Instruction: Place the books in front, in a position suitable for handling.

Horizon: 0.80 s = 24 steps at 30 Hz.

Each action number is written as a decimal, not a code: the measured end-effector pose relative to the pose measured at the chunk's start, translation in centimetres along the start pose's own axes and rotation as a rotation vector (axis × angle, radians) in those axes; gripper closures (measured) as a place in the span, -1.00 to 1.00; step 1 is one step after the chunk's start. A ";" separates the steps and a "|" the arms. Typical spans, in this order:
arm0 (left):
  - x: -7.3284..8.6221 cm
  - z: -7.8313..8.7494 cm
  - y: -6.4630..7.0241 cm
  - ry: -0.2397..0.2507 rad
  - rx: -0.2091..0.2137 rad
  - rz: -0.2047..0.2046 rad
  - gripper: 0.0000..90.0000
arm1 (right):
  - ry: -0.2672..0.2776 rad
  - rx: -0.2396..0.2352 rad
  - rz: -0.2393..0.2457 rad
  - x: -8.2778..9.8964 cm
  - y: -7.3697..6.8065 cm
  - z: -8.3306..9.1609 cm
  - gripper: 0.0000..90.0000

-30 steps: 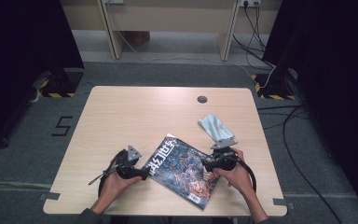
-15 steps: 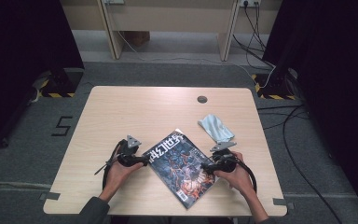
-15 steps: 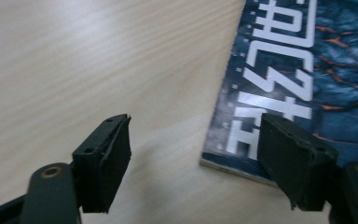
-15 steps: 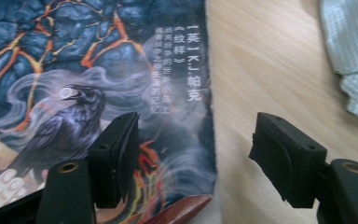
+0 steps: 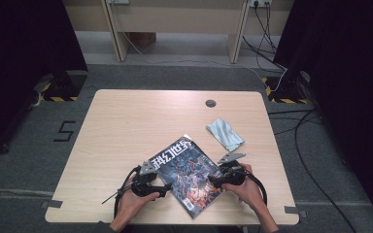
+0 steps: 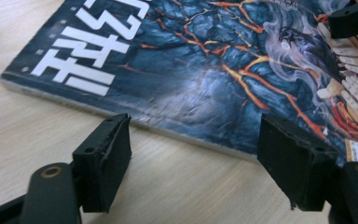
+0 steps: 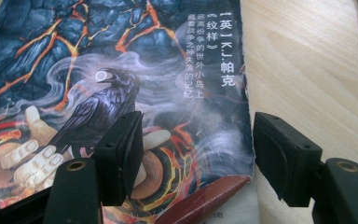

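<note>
The left gripper (image 6: 196, 163) has its jaws apart with nothing pressed between them; they have just been closing a little and sit at the spine edge of the magazine (image 6: 205, 60), one jaw over bare wood and the other at the cover's corner by the barcode. The right gripper (image 7: 198, 154) is likewise released, its jaws just narrowing, straddling the frayed opposite long edge of the magazine (image 7: 121, 70), one jaw above the cover and the other above the table (image 7: 307, 70).

In the high view the magazine (image 5: 187, 174) lies flat near the table's (image 5: 126, 121) front edge, its long axis running diagonally, title end toward the far middle, lower end toward the person. Bare wood stretches behind and to the left. A pale folded cloth (image 5: 225, 134) lies near, off the far right corner of the magazine, apart from it, and a small round grommet (image 5: 210, 103) sits near the far edge
</note>
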State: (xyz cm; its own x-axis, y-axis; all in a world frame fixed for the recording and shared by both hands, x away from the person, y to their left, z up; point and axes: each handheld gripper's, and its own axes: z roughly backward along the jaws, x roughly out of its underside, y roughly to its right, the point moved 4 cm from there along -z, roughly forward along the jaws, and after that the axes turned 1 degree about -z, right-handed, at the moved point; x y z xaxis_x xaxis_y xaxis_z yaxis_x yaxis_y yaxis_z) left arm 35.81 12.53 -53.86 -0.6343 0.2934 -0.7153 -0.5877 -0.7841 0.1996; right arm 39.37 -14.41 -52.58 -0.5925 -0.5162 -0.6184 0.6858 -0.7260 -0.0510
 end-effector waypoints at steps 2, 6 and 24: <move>-0.1 -0.1 -0.2 0.002 -0.008 -0.007 -0.40 | -0.012 -0.005 0.013 0.1 -0.6 0.2 -0.25; -0.5 -0.4 -0.9 0.010 -0.052 -0.019 -0.37 | -0.018 -0.024 0.012 0.7 -1.9 0.5 -0.26; -2.7 -1.7 -2.8 0.038 -0.145 -0.099 -0.31 | -0.021 -0.041 0.047 0.8 -4.8 0.8 -0.26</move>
State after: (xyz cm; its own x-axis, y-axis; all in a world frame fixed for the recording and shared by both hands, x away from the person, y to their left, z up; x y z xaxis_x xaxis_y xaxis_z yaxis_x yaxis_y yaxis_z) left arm 40.00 12.98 -53.65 -0.5560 0.3547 -0.7517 -0.5658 -0.8240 0.0297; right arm 35.25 -11.70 -52.21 -0.5678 -0.5586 -0.6046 0.7294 -0.6818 -0.0551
